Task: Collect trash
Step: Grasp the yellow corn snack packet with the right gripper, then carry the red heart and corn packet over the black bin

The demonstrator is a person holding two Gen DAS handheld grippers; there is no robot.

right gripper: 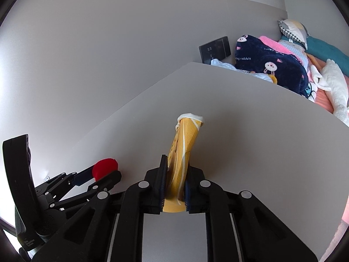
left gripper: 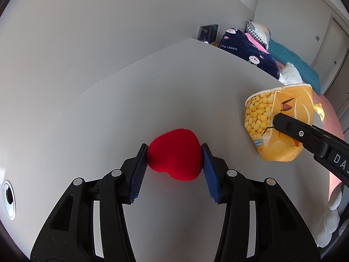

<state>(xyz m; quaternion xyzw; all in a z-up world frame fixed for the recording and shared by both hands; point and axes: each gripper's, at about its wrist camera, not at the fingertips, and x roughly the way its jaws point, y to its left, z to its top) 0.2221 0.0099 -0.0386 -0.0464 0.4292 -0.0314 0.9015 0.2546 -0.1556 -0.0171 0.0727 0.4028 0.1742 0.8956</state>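
Observation:
My left gripper [left gripper: 174, 156] is shut on a fuzzy red heart-shaped thing [left gripper: 174, 155], its blue pads pressing both sides just above the grey table [left gripper: 152, 87]. To the right, a yellow paper cup [left gripper: 277, 122] printed with popcorn is lifted and tilted over the table. My right gripper [right gripper: 175, 174] is shut on that cup [right gripper: 185, 148] and has squashed it flat between its pads. In the right wrist view the left gripper [right gripper: 104, 172] with the red thing [right gripper: 104, 167] shows at the lower left. The right gripper's finger [left gripper: 305, 135] crosses the cup in the left wrist view.
A bed with a dark rabbit-print blanket [right gripper: 268, 63], pillows and a white plush toy [right gripper: 333, 87] lies beyond the table's far right edge. A black wall socket panel [right gripper: 214, 49] is on the grey wall. A round cable hole [left gripper: 8, 198] sits in the table at the left.

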